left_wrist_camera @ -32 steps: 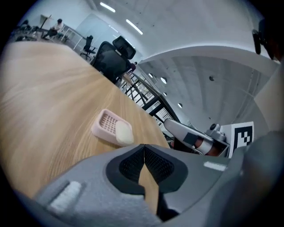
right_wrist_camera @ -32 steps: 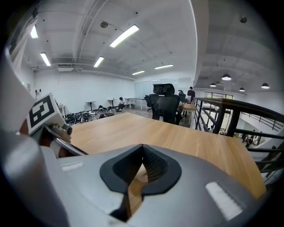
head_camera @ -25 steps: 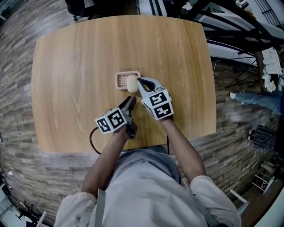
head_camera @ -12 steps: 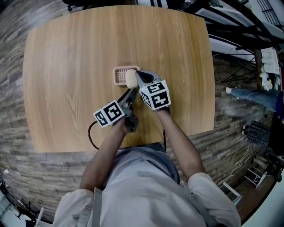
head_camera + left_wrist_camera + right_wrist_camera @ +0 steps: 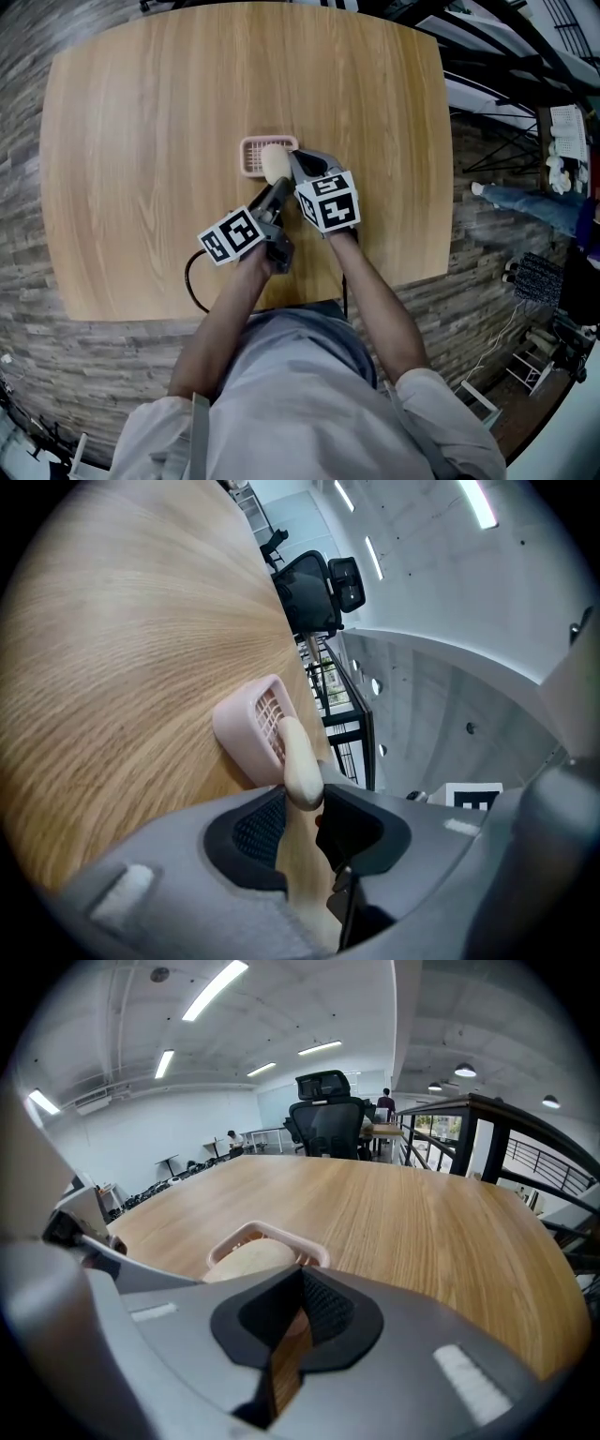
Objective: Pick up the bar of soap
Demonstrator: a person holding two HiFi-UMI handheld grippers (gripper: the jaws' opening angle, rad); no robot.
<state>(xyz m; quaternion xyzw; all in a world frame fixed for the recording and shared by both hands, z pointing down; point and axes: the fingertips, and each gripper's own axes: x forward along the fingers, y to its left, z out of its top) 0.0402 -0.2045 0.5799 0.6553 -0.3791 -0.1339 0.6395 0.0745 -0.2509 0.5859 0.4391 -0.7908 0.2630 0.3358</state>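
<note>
Left gripper (image 5: 277, 190) jaws just opened, one soap bar (image 5: 274, 163) between, one dish (image 5: 252, 157)

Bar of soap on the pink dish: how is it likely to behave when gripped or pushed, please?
The bar of soap looks smooth and rounded, so it may slip in a grip. It juts past the edge of the pink dish, so a push could probably tip it.

Looked down the right gripper (image 5: 301, 1274), with dark pads closed to a thin slit at the tips. Caught the bar of soap (image 5: 251, 1258) just beyond, lying in a pink soap dish (image 5: 267, 1228) well in from the wooden table's (image 5: 422, 1222) edges, near end hidden behind the jaw. Took in office chairs (image 5: 323, 1115) past the far edge, under ceiling strip lights (image 5: 216, 988).
</note>
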